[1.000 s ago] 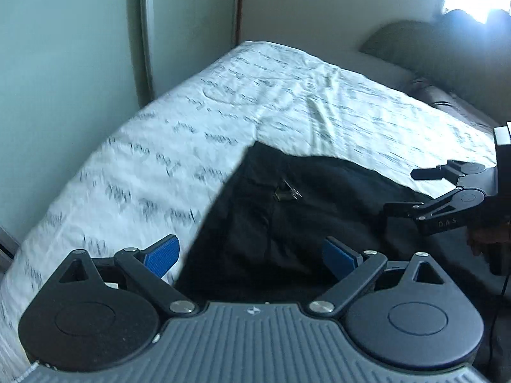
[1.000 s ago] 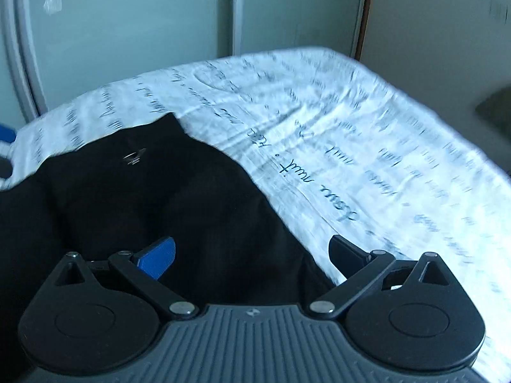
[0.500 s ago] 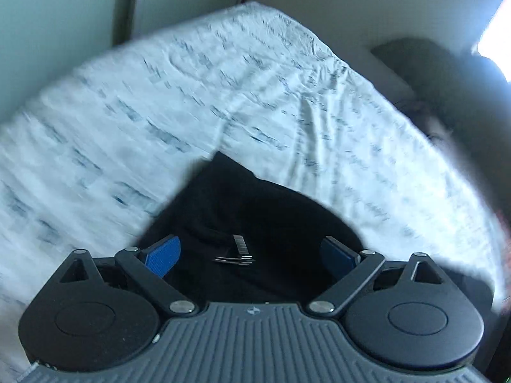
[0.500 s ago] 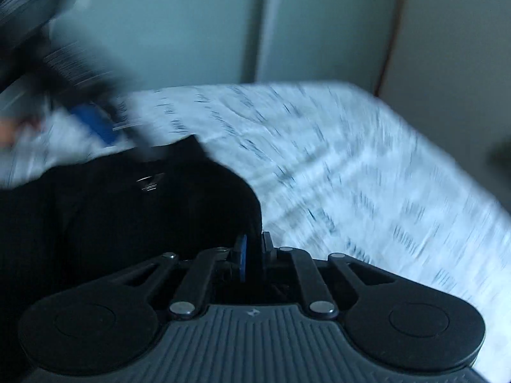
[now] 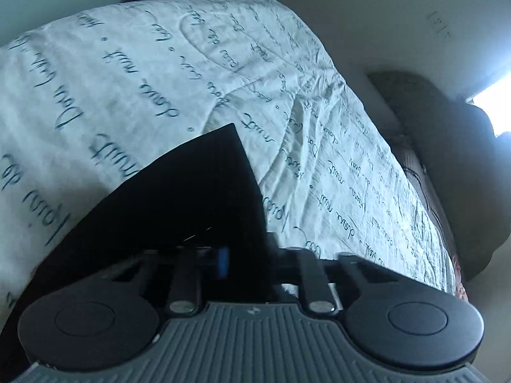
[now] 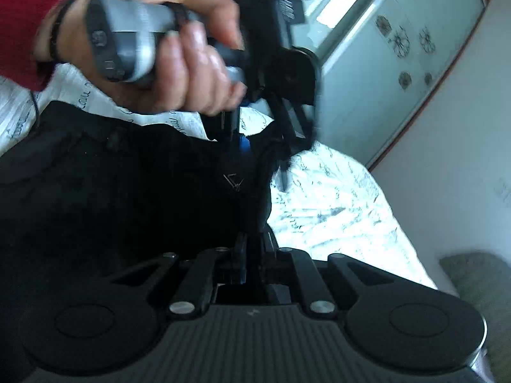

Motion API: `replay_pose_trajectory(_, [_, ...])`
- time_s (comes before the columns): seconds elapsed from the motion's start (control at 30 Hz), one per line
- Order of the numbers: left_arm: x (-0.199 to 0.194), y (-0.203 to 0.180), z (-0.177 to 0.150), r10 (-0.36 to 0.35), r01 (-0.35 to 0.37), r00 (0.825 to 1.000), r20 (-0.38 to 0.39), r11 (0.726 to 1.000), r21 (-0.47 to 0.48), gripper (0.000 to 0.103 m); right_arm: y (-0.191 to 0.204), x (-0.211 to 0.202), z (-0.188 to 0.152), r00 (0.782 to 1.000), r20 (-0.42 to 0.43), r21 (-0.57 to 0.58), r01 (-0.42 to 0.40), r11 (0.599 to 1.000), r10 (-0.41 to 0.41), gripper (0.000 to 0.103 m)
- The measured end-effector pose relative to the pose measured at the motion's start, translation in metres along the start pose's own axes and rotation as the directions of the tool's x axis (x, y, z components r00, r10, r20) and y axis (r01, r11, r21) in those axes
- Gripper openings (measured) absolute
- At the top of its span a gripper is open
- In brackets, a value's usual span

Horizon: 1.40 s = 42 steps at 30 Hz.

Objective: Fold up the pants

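I see a white bedsheet [image 5: 134, 73] printed with dark cursive writing, wrinkled and spread over the bed. Past its far edge stands a pale wardrobe door [image 6: 405, 25] with small dark flower motifs, and a dark cushion [image 5: 447, 146] sits along the bed's right side.

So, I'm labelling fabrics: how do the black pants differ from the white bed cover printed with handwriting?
The black pants are plain and dark; the white handwriting-printed bed cover is pale with dark script. The pants are pinched in the left tool and right tool; the cover lies spread, ungripped. Both are cloth.
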<state>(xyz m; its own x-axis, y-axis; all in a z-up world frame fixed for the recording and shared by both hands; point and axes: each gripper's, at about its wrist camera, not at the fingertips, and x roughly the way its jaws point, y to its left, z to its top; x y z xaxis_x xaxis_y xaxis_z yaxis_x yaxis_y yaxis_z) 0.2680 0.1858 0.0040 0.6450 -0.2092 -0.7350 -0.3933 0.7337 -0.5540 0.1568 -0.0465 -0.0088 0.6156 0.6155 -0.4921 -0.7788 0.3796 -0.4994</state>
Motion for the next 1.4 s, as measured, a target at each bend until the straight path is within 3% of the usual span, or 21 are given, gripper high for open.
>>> replay_pose_trajectory(0.13, [-0.017, 0.006, -0.016, -0.008, 0.007, 0.999, 0.053, 1.000, 0.025, 0.012, 0.004, 0.004, -0.002, 0.998, -0.018, 0.014, 0.063, 0.998, -0.063, 0.011])
replay_pose_trajectory(0.27, [-0.036, 0.002, -0.031, -0.025, 0.017, 0.994, 0.107, 0.997, 0.075, 0.012, 0.007, 0.006, -0.013, 0.979, -0.057, -0.021, 0.194, 0.981, -0.195, 0.017])
replay_pose_trajectory(0.47, [-0.054, 0.007, -0.046, -0.040, 0.022, 0.991, 0.129, 0.991, 0.134, 0.012, -0.019, -0.005, -0.049, 0.922, -0.184, -0.019, 0.344, 0.939, -0.341, 0.017])
replay_pose_trajectory(0.6, [-0.056, 0.017, -0.055, -0.038, 0.021, 0.994, 0.106, 0.988, 0.156, 0.012, -0.050, -0.022, -0.075, 0.890, -0.293, 0.079, 0.387, 0.919, -0.350, 0.015])
replay_pose_trajectory(0.7, [-0.064, 0.022, -0.065, -0.033, 0.011, 0.994, 0.105, 0.980, 0.197, 0.012, -0.052, -0.039, -0.076, 0.899, -0.293, 0.118, 0.372, 0.921, -0.326, 0.008])
replay_pose_trajectory(0.97, [-0.120, 0.038, -0.100, -0.051, -0.009, 0.987, 0.151, 0.928, 0.372, 0.012, -0.004, -0.109, -0.035, 0.918, -0.223, 0.075, 0.351, 0.933, -0.327, 0.007])
replay_pose_trajectory(1.13, [-0.140, 0.057, -0.126, -0.028, -0.040, 0.989, 0.148, 0.899, 0.437, 0.012, 0.041, -0.140, -0.029, 0.936, -0.223, 0.058, 0.290, 0.955, -0.270, 0.007])
replay_pose_trajectory(1.4, [-0.141, 0.082, -0.148, 0.025, -0.071, 0.993, 0.112, 0.901, 0.428, 0.012, 0.085, -0.138, -0.047, 0.938, -0.270, 0.053, 0.239, 0.970, -0.216, 0.007])
